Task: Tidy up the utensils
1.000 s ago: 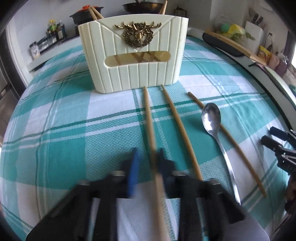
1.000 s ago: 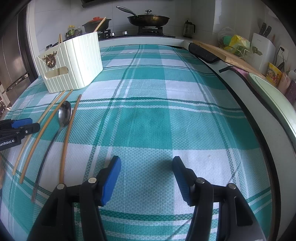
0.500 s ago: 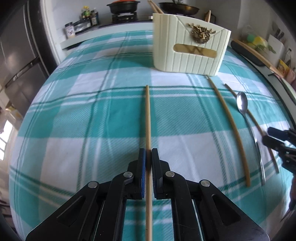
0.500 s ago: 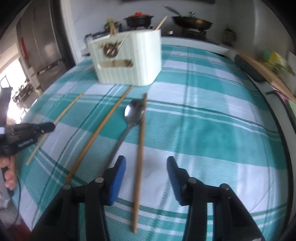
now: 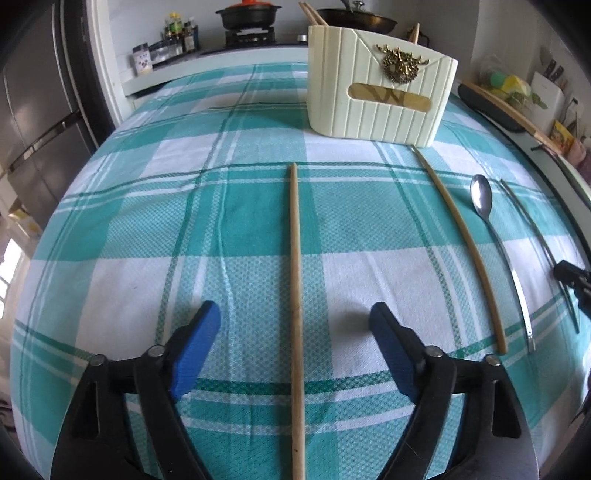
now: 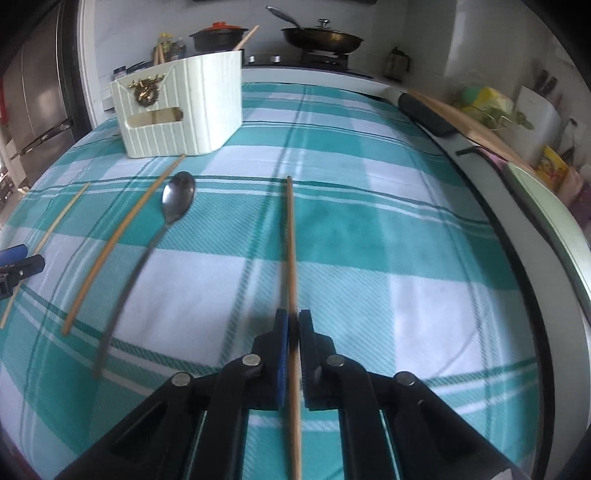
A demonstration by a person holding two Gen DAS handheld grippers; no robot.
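Observation:
A cream utensil holder [image 5: 380,99] [image 6: 181,110] stands at the back of the checked cloth with chopsticks in it. My left gripper [image 5: 295,332] is open and its jaws are still opening. A wooden chopstick [image 5: 295,288] lies on the cloth between them, untouched. My right gripper [image 6: 293,328] is closing, and its blue pads press on another chopstick [image 6: 290,251] that points away from me. Between the two lie a third chopstick [image 5: 458,236] [image 6: 122,240] and a metal spoon [image 5: 491,229] [image 6: 177,199]. The right gripper [image 5: 570,277] shows at the right edge of the left wrist view.
The green and white checked cloth [image 5: 147,240] covers the table. A stove with a pot [image 5: 251,14] and a pan [image 6: 321,37] is behind the holder. A cutting board [image 6: 465,122] and a knife block [image 5: 546,92] line the right counter. A fridge [image 5: 33,110] stands at the left.
My left gripper carried its chopstick to the left, then opened and let it go onto the cloth. My right gripper moved over the rightmost chopstick and closed on it.

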